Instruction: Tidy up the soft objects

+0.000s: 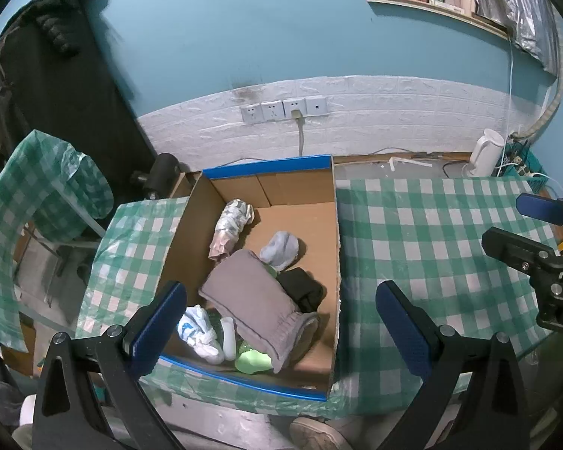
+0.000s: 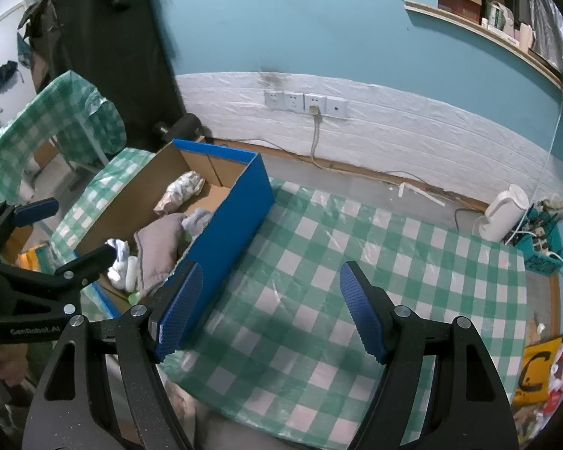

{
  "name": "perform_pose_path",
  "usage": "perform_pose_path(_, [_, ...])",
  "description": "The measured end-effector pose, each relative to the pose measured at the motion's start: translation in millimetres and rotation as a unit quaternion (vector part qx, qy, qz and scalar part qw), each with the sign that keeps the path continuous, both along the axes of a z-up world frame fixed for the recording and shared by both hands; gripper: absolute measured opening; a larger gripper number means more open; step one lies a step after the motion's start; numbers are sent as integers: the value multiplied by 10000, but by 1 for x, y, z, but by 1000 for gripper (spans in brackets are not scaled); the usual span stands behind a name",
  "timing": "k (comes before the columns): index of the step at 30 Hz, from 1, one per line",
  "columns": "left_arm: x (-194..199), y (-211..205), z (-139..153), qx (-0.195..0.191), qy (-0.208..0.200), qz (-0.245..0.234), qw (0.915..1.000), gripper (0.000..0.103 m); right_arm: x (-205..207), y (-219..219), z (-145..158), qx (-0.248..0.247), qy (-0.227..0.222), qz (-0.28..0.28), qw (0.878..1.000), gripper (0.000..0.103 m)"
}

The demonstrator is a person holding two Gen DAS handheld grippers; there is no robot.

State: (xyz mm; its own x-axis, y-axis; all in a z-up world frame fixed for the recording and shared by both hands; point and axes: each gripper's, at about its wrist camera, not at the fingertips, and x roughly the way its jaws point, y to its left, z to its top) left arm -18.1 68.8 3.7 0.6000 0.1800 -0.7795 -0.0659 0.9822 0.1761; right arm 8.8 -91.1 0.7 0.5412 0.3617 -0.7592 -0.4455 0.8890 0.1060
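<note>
A blue-edged cardboard box [image 1: 336,262] sits on the green checked tablecloth [image 1: 424,232]. Inside lie a folded grey cloth [image 1: 251,300], a light blue sock [image 1: 281,249], a patterned roll [image 1: 231,227], a black cloth [image 1: 302,288], a white and blue sock [image 1: 200,332] and a green item [image 1: 253,360]. My left gripper [image 1: 281,322] is open and empty above the box's near end. My right gripper [image 2: 272,311] is open and empty over the tablecloth [image 2: 356,255], right of the box [image 2: 229,221]. The grey cloth [image 2: 157,251] shows in the right wrist view too.
A white kettle [image 1: 486,152] and a teal basket of cables [image 2: 544,240] stand at the table's far right. Wall sockets with a plugged cable [image 1: 300,112] are behind the box. A second checked table [image 1: 37,187] stands to the left. A yellow bag [image 2: 535,371] lies at the right.
</note>
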Motion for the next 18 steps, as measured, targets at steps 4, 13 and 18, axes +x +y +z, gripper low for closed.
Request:
perform_pose_path(4, [-1, -2, 0, 4, -1, -20, 10000, 101, 0, 0, -1, -5, -6, -6, 10000, 75])
perform_pose_path(13, [-1, -1, 0, -1, -1, -11, 10000, 101, 0, 0, -1, -7, -11, -5, 10000, 75])
perform_pose_path(18, [-2, -1, 1, -12, -4, -10, 10000, 101, 0, 0, -1, -8, -5, -8, 10000, 75])
